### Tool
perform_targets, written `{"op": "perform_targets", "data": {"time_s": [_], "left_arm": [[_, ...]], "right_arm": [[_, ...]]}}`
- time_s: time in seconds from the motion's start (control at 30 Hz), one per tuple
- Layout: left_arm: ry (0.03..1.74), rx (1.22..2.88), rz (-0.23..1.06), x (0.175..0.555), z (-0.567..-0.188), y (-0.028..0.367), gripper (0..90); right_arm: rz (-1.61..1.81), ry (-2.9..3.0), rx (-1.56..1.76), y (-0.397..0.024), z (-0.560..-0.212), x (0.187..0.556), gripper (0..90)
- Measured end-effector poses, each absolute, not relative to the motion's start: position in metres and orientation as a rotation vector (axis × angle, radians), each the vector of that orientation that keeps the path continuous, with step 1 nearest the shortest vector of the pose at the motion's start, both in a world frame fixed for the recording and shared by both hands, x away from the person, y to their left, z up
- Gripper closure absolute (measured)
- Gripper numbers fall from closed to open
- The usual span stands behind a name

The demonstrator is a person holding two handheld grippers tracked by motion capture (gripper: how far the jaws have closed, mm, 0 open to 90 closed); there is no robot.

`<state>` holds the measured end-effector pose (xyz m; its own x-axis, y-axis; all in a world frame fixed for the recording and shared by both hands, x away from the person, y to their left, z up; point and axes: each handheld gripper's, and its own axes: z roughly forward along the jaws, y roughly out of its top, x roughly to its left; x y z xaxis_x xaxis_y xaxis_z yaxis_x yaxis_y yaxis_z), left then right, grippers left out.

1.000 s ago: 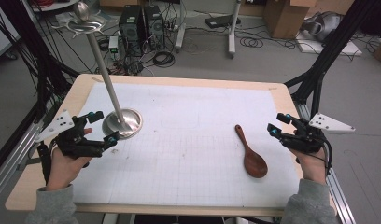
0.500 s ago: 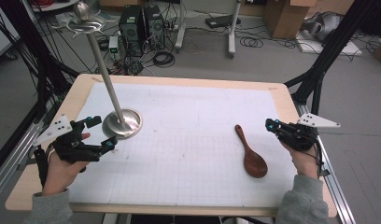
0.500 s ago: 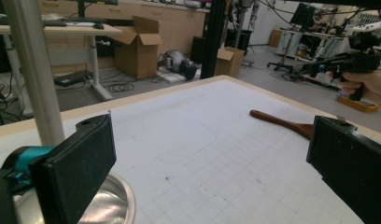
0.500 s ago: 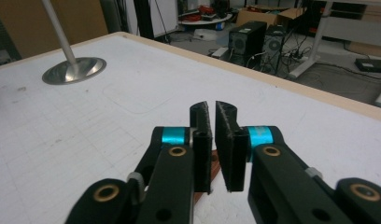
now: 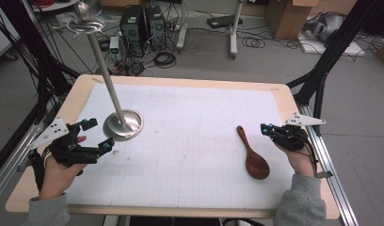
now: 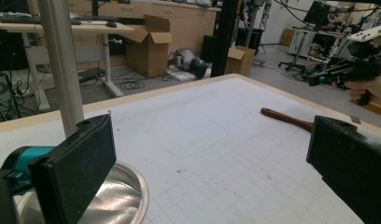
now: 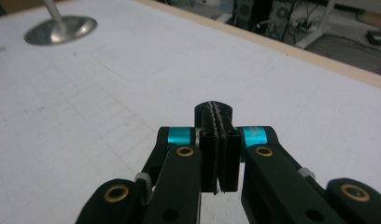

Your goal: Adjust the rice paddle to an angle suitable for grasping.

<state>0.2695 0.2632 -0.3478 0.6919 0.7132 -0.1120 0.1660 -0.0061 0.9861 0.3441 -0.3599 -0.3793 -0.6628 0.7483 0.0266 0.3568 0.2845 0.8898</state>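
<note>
Right gripper is sitting at the right edge of the table with its jaws pressed flat together and nothing between them; the right gripper view is showing the two pads meeting face to face over bare white mat; the jaws have just been closing, on nothing. The wooden spoon is lying just beside this gripper, toward the table's middle and slightly nearer the person; not touching it. The spoon's long axis is running from its thin handle end, away from the person, down to the bowl end nearer the person and a little to the right; so the handle end is the part closest to the right jaw tips. The right hand is clearly the nearer one; the left gripper is well apart from the spoon, across the mat.

Left gripper is standing open wide; the left gripper view is showing its two black pads far apart, one of them over the rim of the metal stand's round base, with the pole rising just behind that pad; the base is just beside the left jaw tips, not clamped.

Judgement: the right gripper is needing to reopen before it can take the spoon; approach looks like a short sideways reach toward the handle, jaws set across that long axis.
</note>
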Motion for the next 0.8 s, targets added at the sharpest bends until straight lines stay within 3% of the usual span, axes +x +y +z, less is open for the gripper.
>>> {"op": "perform_targets", "data": {"time_s": [0.8], "left_arm": [[0.758, 1.576, 0.499, 0.270, -0.351, 0.260, 1.7]], "right_arm": [[1.191, 2.331, 1.100, -0.346, -0.423, 0.371, 89.2]]}}
